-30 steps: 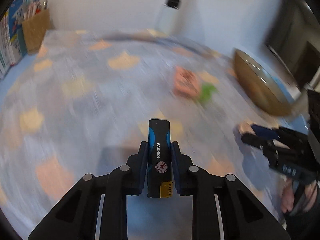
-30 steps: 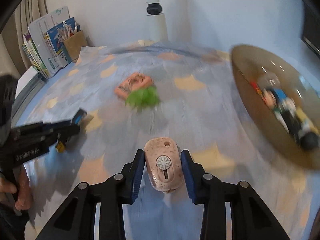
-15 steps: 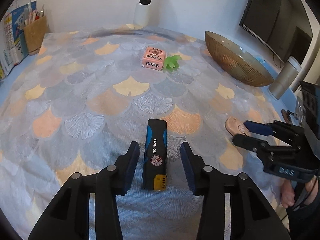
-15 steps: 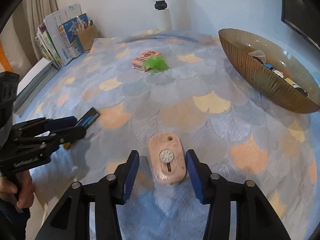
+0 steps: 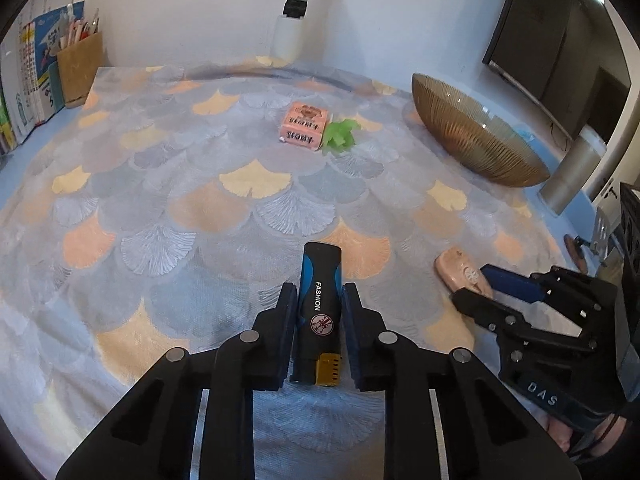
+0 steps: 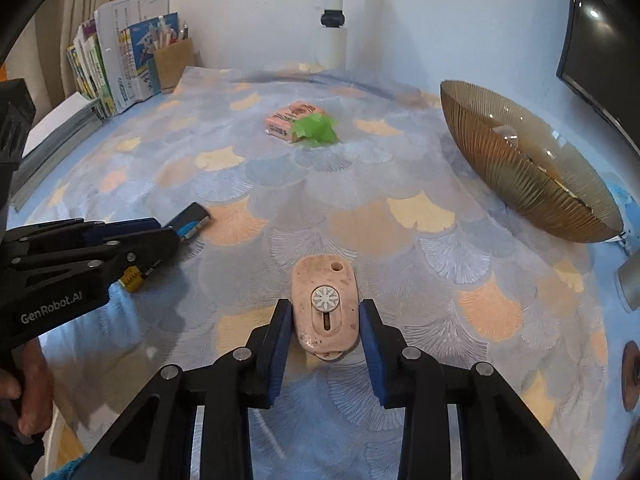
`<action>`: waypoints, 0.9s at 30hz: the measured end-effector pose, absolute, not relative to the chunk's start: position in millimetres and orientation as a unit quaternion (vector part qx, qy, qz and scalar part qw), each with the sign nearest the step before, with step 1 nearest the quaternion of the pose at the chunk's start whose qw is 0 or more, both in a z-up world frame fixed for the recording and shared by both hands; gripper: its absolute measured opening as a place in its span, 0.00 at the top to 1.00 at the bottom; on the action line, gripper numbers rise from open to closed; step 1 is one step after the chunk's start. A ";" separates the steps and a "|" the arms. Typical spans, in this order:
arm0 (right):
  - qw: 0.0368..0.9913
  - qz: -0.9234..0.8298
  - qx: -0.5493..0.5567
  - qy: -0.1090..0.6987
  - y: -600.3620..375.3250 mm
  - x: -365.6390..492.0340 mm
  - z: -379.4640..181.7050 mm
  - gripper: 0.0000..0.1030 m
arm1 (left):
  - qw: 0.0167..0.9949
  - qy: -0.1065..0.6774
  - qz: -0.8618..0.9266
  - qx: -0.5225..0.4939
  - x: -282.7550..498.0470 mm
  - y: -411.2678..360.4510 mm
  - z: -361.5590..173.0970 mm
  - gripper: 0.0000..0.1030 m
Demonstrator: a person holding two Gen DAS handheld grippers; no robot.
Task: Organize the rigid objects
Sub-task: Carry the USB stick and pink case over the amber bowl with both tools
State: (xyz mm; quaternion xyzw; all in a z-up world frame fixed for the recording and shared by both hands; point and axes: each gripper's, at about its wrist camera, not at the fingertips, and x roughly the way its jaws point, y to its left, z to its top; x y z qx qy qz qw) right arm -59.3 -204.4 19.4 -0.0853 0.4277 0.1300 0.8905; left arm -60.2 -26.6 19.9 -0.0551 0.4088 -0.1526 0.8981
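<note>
Bowl (image 6: 532, 172), amber ribbed glass, far right on tablecloth (image 5: 248, 216); contents only partly visible in right view, hidden in left view. Left gripper (image 5: 319, 308) low, pads touching black-blue lighter (image 5: 318, 312), looks clamped. Right gripper (image 6: 324, 320) low, fingers astride pink gadget (image 6: 324, 306), small gaps, unclenched. Pink box (image 5: 303, 129) & green leaf (image 5: 340, 136) mid-table.

The worktop (image 5: 160, 184) wears a cloth of fan-shaped scallops — grey, pale blue, peach and soft yellow. The lighter (image 5: 318, 312) is black with bright blue curves, white lettering and a gold end. The small case (image 6: 324, 308) is pale pink with a white flower dial. Far off lie a salmon-pink packet (image 5: 302, 128) and a green leaf (image 5: 340, 136); the bowl (image 6: 532, 184) at right is ribbed amber-brown. Both tools — black, with blue pads.
</note>
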 end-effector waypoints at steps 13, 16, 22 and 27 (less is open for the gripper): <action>0.910 0.112 -0.020 0.398 -242.0 -58.4 64.0 0.68 | 0.907 0.375 -0.187 -0.047 -59.6 -31.1 58.4 0.84; 0.901 0.119 0.008 0.417 -254.9 -53.0 53.9 0.68 | 0.885 0.422 -0.187 -0.058 -55.1 -22.8 40.4 0.66; 0.886 0.121 0.040 0.446 -263.9 -48.6 34.8 0.68 | 0.874 0.452 -0.175 -0.030 -53.6 -36.0 20.8 0.50; 0.888 0.118 0.033 0.443 -265.0 -50.8 36.2 0.68 | 0.883 0.442 -0.159 0.029 -50.4 -59.8 19.7 0.81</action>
